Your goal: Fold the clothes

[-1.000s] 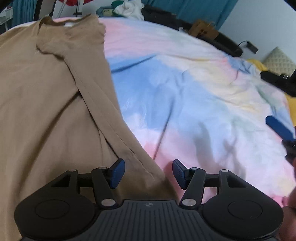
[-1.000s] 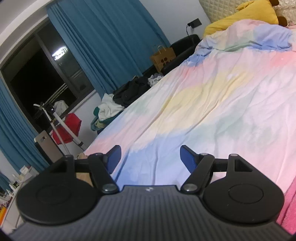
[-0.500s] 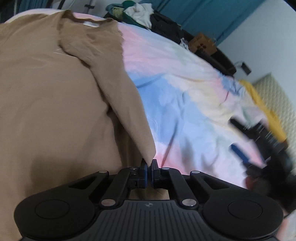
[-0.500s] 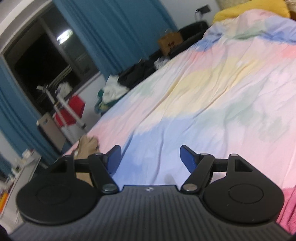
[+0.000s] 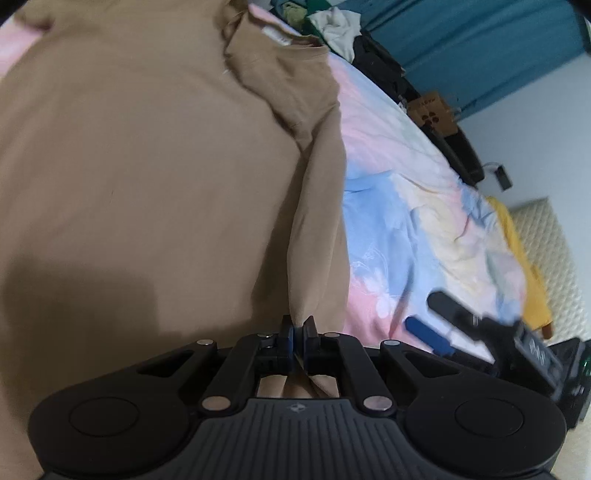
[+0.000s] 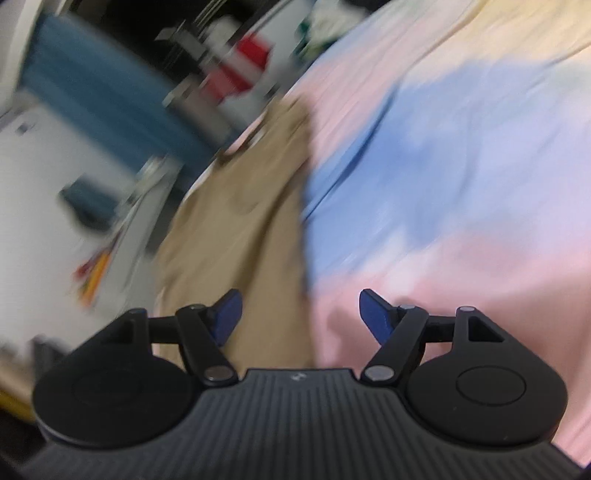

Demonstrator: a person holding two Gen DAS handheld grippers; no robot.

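Note:
A tan shirt [image 5: 147, 177] lies spread over the pastel bedspread [image 5: 413, 221], its collar at the far end. My left gripper [image 5: 297, 332] is shut on the shirt's near right edge, which rises in a lifted fold from the pads. In the left wrist view my right gripper [image 5: 439, 317] shows blurred at the lower right, above the bedspread. In the blurred right wrist view my right gripper [image 6: 298, 314] stands open with nothing between its fingers, over the border where the tan shirt [image 6: 236, 229] meets the bedspread [image 6: 461, 184].
A pile of clothes [image 5: 343, 29] and dark garments lie beyond the bed's far edge, before teal curtains [image 5: 472, 48]. A brown paper bag [image 5: 432, 110] stands there too. A yellow pillow [image 5: 524, 266] is at the bed's right end.
My left gripper shut on the shirt's right edge and carried it leftward over the shirt. My right gripper swung down and left from the far room toward the shirt's edge, staying open.

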